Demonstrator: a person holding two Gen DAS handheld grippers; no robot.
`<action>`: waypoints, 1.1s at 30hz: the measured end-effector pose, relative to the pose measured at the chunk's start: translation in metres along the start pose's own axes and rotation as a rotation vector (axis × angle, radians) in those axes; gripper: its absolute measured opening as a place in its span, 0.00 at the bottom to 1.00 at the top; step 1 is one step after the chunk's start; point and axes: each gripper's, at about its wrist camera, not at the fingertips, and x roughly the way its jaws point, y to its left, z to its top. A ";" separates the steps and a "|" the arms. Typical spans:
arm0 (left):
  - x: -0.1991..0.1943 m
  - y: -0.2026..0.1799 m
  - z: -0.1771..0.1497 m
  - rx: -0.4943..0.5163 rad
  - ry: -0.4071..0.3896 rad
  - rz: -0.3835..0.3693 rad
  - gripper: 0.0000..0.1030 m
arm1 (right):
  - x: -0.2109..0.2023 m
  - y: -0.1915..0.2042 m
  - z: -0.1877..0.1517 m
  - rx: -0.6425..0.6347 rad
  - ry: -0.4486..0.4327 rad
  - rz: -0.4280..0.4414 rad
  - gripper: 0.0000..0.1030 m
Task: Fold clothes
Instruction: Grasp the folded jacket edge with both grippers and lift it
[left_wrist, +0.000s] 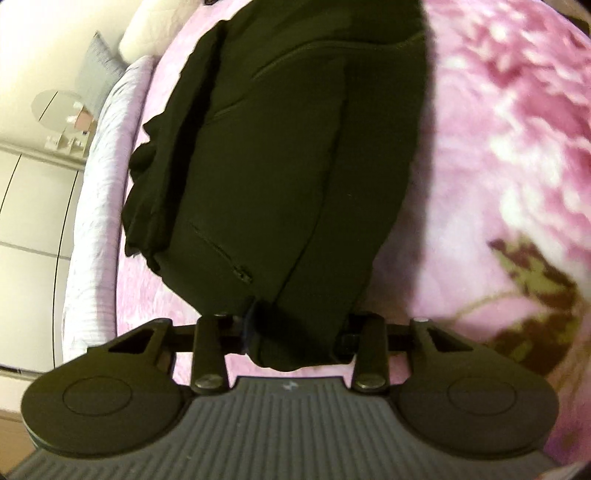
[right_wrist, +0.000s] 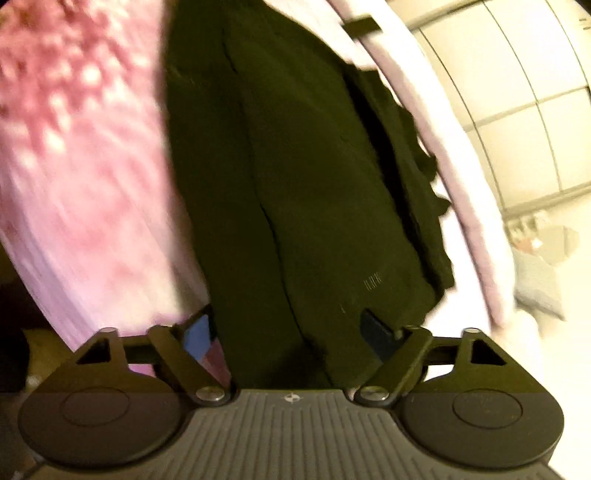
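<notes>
A dark olive-black garment (left_wrist: 288, 155) lies folded lengthwise on a pink flowered blanket (left_wrist: 509, 122), with a zipped pocket showing. My left gripper (left_wrist: 295, 332) is shut on the near end of the garment, and the cloth bunches between its fingers. In the right wrist view the same garment (right_wrist: 314, 192) runs away from me along the blanket (right_wrist: 74, 147). My right gripper (right_wrist: 291, 332) has the garment's near edge between its fingers, which stand wider apart; the cloth hides the fingertips, so its grip is unclear.
The bed edge with a pale lilac quilt (left_wrist: 96, 206) runs beside the garment. Beyond it are a tiled floor (right_wrist: 517, 110), a white pillow (left_wrist: 147, 33) and a small round table with small items (left_wrist: 62, 114).
</notes>
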 end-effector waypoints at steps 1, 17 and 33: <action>-0.001 -0.003 -0.001 0.015 0.000 0.001 0.34 | 0.002 0.000 -0.003 -0.007 0.018 -0.009 0.61; 0.023 0.007 0.013 0.050 0.004 0.043 0.42 | 0.011 0.010 0.003 -0.079 0.000 -0.047 0.61; -0.018 0.041 -0.002 -0.052 -0.048 -0.109 0.10 | -0.004 -0.036 0.017 0.084 0.000 0.041 0.02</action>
